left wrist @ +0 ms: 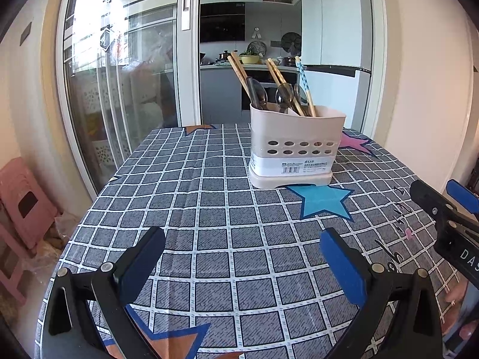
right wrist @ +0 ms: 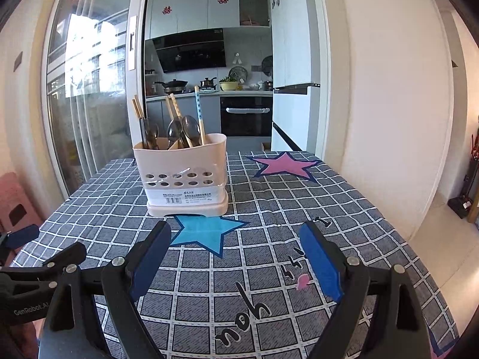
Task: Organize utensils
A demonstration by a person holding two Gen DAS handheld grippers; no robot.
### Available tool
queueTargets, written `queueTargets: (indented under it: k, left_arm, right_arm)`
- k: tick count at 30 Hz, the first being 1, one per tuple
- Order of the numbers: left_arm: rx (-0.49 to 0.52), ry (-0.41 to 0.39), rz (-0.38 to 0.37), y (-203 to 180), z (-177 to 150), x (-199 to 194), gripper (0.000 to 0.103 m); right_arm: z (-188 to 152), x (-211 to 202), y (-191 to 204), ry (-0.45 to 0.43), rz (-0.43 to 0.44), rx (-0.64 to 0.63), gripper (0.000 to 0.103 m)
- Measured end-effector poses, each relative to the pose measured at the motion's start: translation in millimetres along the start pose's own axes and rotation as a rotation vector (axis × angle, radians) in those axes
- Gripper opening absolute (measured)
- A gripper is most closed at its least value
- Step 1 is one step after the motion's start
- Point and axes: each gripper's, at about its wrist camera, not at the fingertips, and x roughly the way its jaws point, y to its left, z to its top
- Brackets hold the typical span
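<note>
Holding chopsticks (right wrist: 199, 113), spoons (right wrist: 191, 131) upright: holder (right wrist: 179, 167) (perforated); left claw (left wrist: 242, 257), right claw (right wrist: 236, 257) apart, empty.

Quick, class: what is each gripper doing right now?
Left gripper: open, holding nothing.
Right gripper: open, holding nothing.

Quick headcount from my end. I'm seeing one cream utensil holder (right wrist: 182, 173) on the table, and everything else is stuck in it. Wooden chopsticks (left wrist: 239, 71): I count four, in two pairs, a left pair and a middle pair (left wrist: 280, 79). Then one single chopstick with a blue dotted pattern (left wrist: 302, 74). Metal spoons (right wrist: 191, 130): I can make out about four bowls poking up, two on the left and two in the middle, though they overlap so I can't swear to it. On the checked cloth I count three whole stars: one blue (right wrist: 206, 232), one pink (right wrist: 284, 164), one orange (left wrist: 176, 341).
</note>
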Motion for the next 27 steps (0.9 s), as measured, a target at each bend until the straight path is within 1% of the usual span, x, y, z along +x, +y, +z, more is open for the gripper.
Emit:
queueTargets:
  k: [27]
  left_arm:
    - [-0.011, 0.016, -0.005, -0.2, 0.3, 0.0, 0.103]
  right_arm:
    - [2.2, -2.1, 0.2, -0.003, 0.005, 0.001, 0.090]
